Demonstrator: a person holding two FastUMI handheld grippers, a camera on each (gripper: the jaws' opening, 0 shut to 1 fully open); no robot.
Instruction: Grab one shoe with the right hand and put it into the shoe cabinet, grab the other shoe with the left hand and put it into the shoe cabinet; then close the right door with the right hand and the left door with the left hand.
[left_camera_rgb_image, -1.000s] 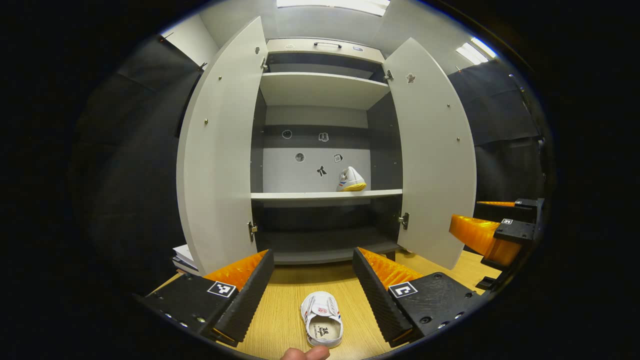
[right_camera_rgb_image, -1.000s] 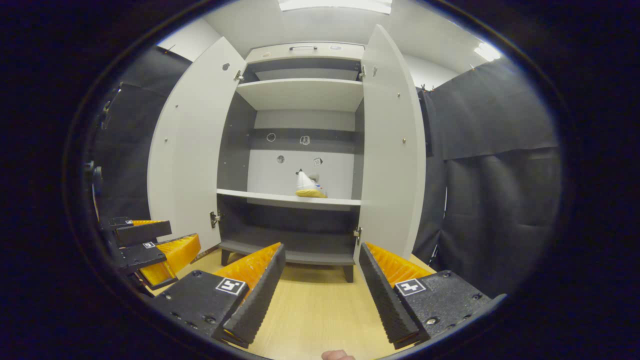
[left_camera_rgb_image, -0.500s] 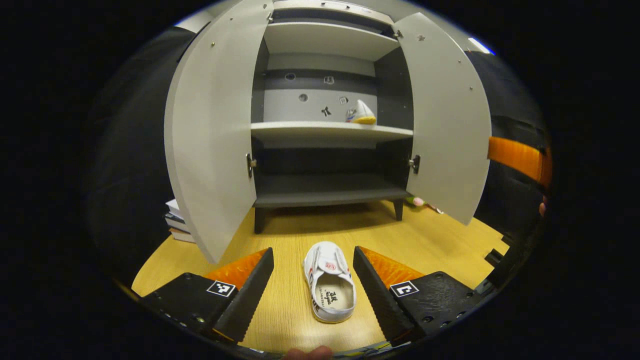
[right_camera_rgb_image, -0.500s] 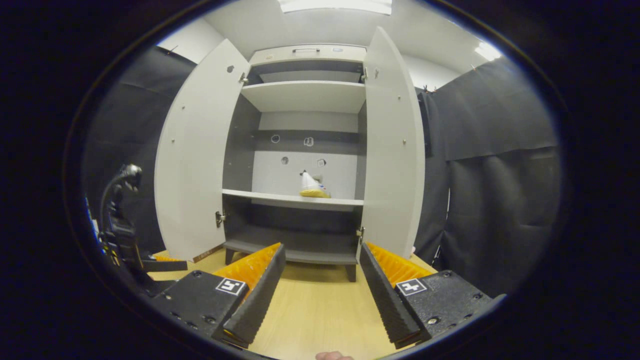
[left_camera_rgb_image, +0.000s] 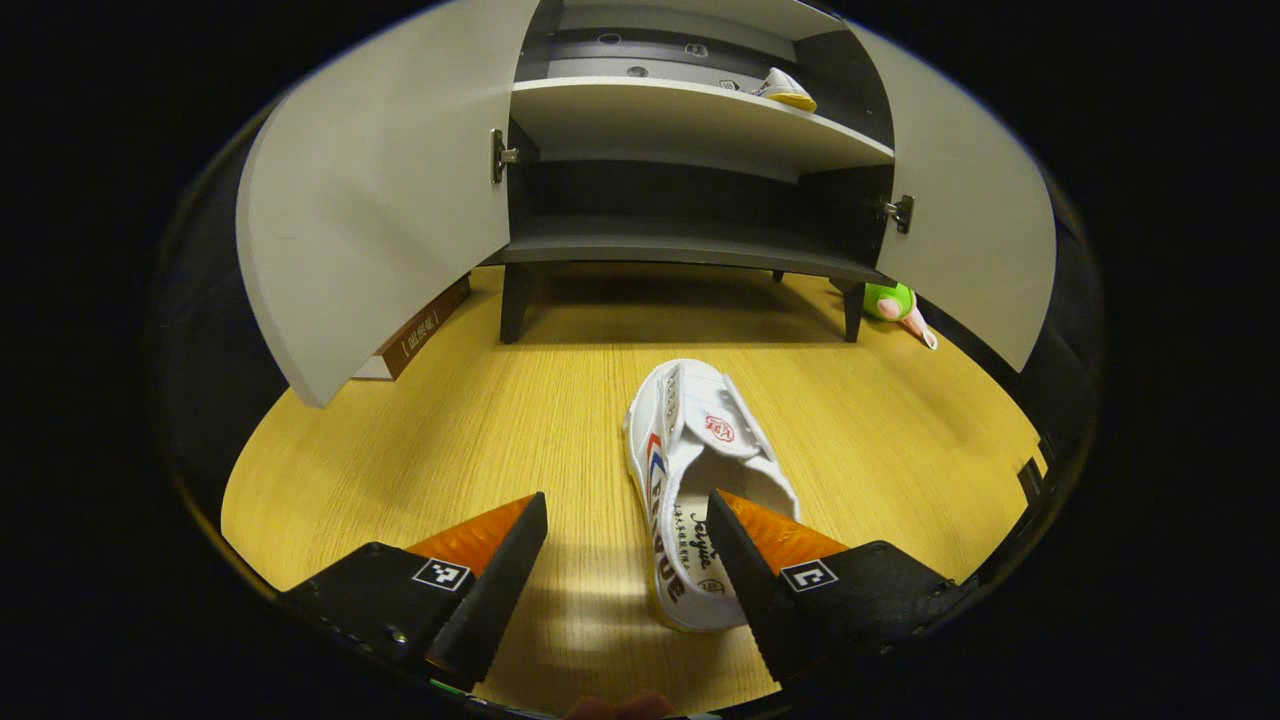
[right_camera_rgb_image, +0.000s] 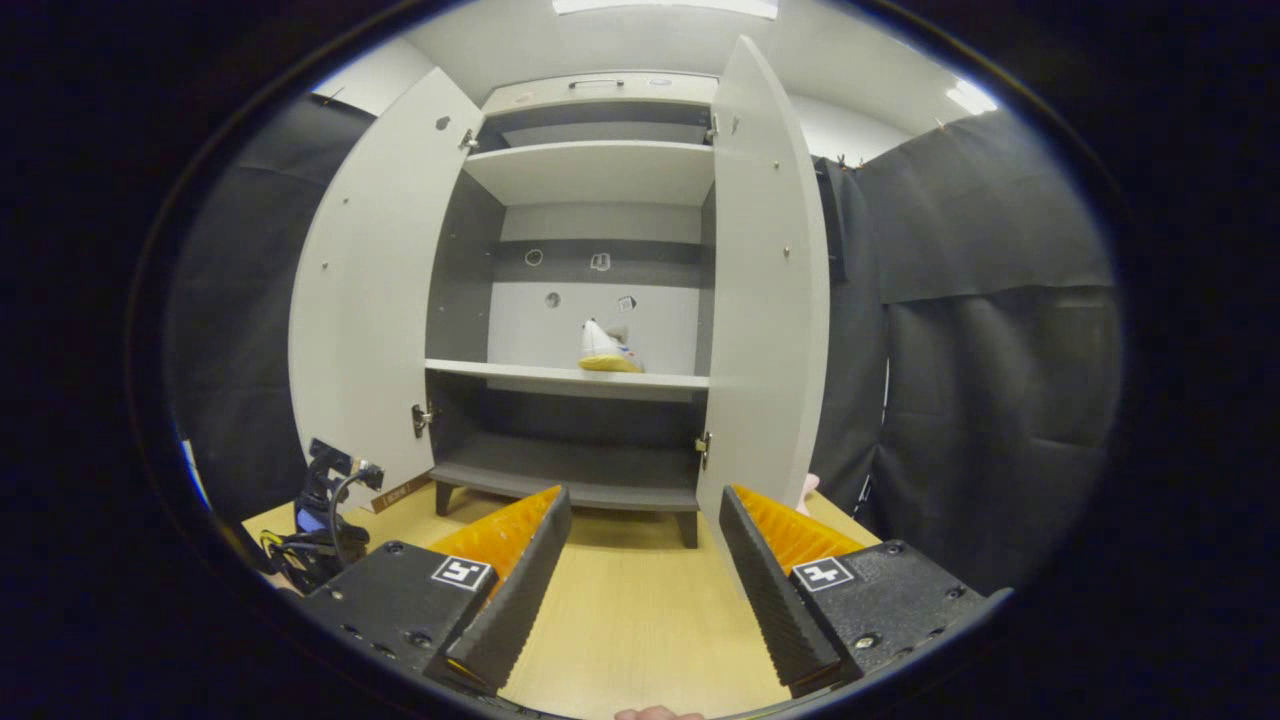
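A white shoe (left_camera_rgb_image: 700, 450) with a strap lies on the wooden floor (left_camera_rgb_image: 480, 420), toe toward the cabinet. My left gripper (left_camera_rgb_image: 622, 585) is open and low over it; the shoe's heel end sits between the fingers, close to the right one, with no squeeze seen. The second shoe (left_camera_rgb_image: 785, 90) (right_camera_rgb_image: 605, 352), white with a yellow sole, stands on the cabinet's middle shelf (right_camera_rgb_image: 520, 372) at the right. Both doors are swung open: left door (left_camera_rgb_image: 370, 200) (right_camera_rgb_image: 365, 290), right door (left_camera_rgb_image: 975, 240) (right_camera_rgb_image: 765, 280). My right gripper (right_camera_rgb_image: 642, 590) is open and holds nothing, facing the cabinet from a distance.
A stack of books (left_camera_rgb_image: 415, 335) lies behind the left door by the cabinet's leg. A green and pink toy (left_camera_rgb_image: 893, 303) lies on the floor beside the right leg. Black cloth walls surround the booth. Part of the left gripper's gear (right_camera_rgb_image: 322, 520) appears at lower left.
My left gripper has tipped down and dropped toward the floor, so the shoe now lies between its fingers. The right gripper has barely shifted.
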